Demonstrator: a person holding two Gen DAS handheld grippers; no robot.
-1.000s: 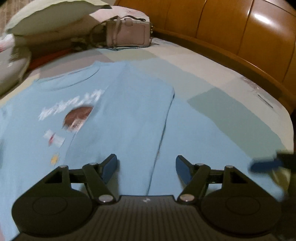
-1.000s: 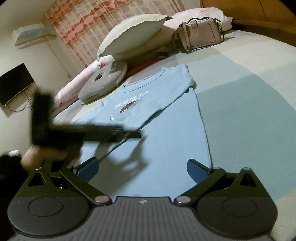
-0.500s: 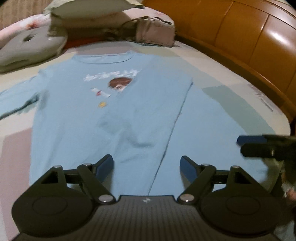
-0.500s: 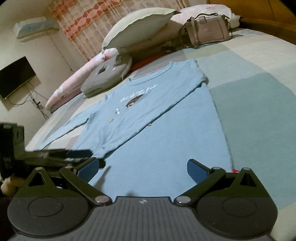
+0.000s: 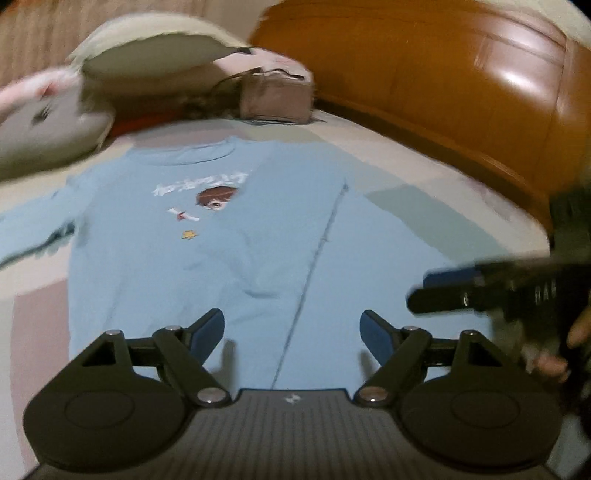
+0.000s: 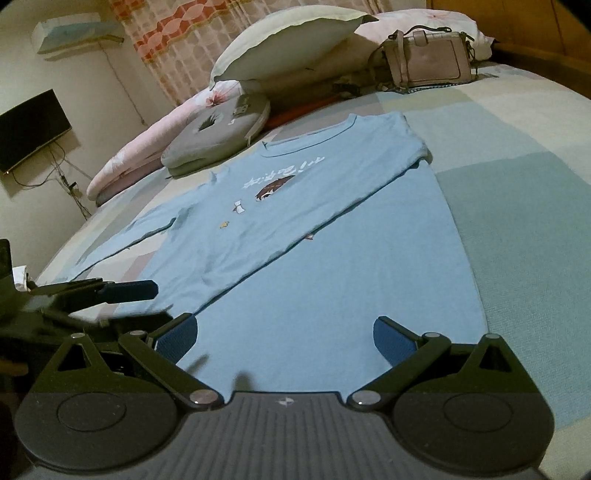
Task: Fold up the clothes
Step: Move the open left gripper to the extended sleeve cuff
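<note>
On the bed [image 6: 517, 155], a light blue long-sleeved shirt [image 6: 332, 258] spread flat, front up, neckline toward the far pillows. Right side of the garment folded inward, its sleeve laid diagonally across the body, partly covering the printed cartoon graphic [image 6: 271, 188]. Left sleeve extended outward to the left over the patchwork bedspread. Hem at the near edge, directly ahead of both tools.

Left gripper [image 5: 291, 328]: jaws released, spread wide, nothing between the blue pads [image 5: 208, 330]; positioned above the hem, near the folded edge line. Right gripper [image 6: 284, 332]: jaws likewise released and empty, hovering over the near right part of the hem. Each tool visible in the other's view, at the side, blurred in the left wrist view.

At the far end: pale green pillow [image 6: 291, 40], grey cushion [image 6: 218, 133], pink floral pillow [image 6: 129, 162] and a beige handbag [image 6: 428, 59]. Wooden headboard [image 5: 461, 92] along the right. Wall-mounted television [image 6: 29, 129] and air conditioner [image 6: 70, 33] at far left.
</note>
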